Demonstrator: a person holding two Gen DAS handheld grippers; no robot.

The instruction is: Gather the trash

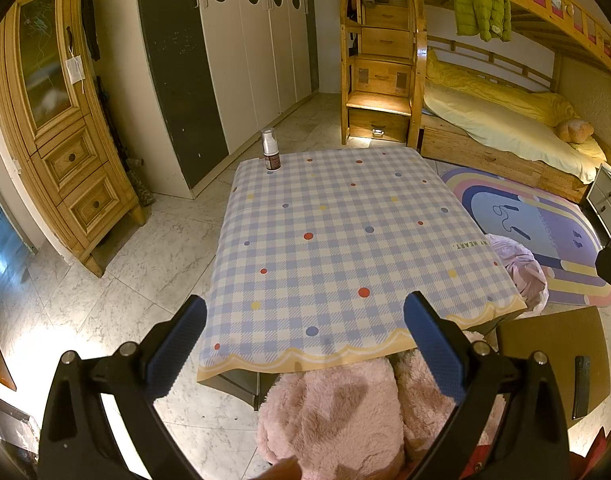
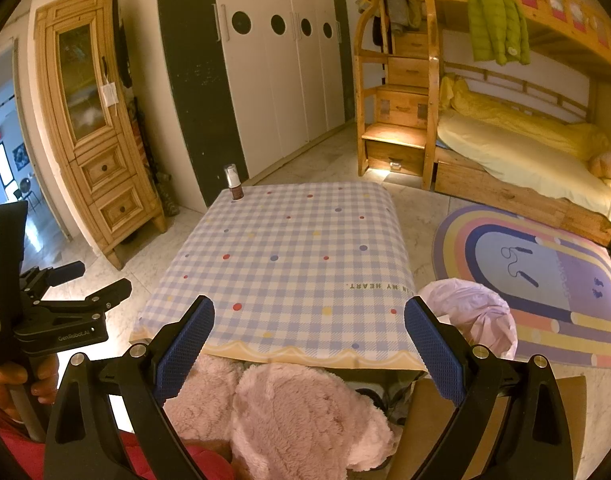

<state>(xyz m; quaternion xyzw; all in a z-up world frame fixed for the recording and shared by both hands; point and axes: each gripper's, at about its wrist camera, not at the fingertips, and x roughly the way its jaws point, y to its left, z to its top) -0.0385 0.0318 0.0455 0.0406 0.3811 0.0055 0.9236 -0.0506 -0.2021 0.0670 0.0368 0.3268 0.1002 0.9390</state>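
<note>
Both claws, left claw [image 1: 305,340] and right claw [image 2: 309,344], spread wide and empty at the near edge of the checked table [image 1: 337,240]. One pump bottle [image 1: 270,150] stands at the far left corner; a lined trash bag [image 2: 473,320] sits right of the table. Step: approach. Next move, by judgement: reach across to grasp the bottle.

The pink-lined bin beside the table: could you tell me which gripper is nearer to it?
Right. The right gripper hovers just left of the bin; the left gripper is farther left, across the table's near edge.
</note>
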